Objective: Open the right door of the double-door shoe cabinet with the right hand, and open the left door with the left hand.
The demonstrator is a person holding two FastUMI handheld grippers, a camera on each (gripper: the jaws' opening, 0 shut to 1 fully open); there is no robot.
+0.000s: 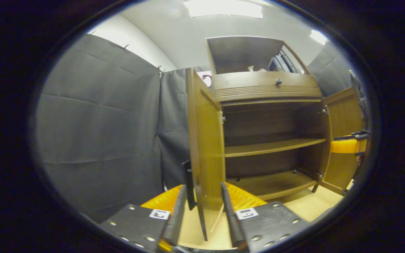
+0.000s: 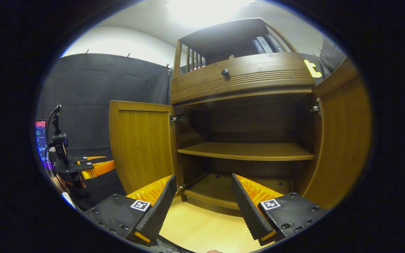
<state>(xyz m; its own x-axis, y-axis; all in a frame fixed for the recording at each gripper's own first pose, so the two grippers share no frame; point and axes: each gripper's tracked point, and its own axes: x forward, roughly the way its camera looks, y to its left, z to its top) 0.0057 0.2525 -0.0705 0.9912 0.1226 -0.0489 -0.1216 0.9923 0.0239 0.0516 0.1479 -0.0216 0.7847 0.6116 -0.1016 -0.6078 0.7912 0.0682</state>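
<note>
The brown wooden shoe cabinet [image 1: 265, 89] [image 2: 241, 79] stands with both doors swung out. I see the left door [image 1: 207, 147] edge-on between my left gripper's fingers; its dark handle [image 1: 188, 182] lies against the left finger [image 1: 178, 211]. My left gripper [image 1: 203, 186] is shut on that door's free edge, and it also shows in the right gripper view [image 2: 83, 168] beside the left door [image 2: 141, 144]. The right door [image 1: 343, 116] [image 2: 339, 140] stands wide. My right gripper [image 2: 203, 179] is open and holds nothing, facing the cabinet's inside; its body [image 1: 348, 144] sits by the right door.
Inside are a bare middle shelf [image 2: 244, 151] and a bottom board [image 2: 220, 191]. A drawer with a round knob [image 2: 225, 72] sits above, with books [image 2: 269, 42] on top. The floor [image 2: 202, 225] is light wood. A lit screen [image 2: 40, 138] stands at the far left.
</note>
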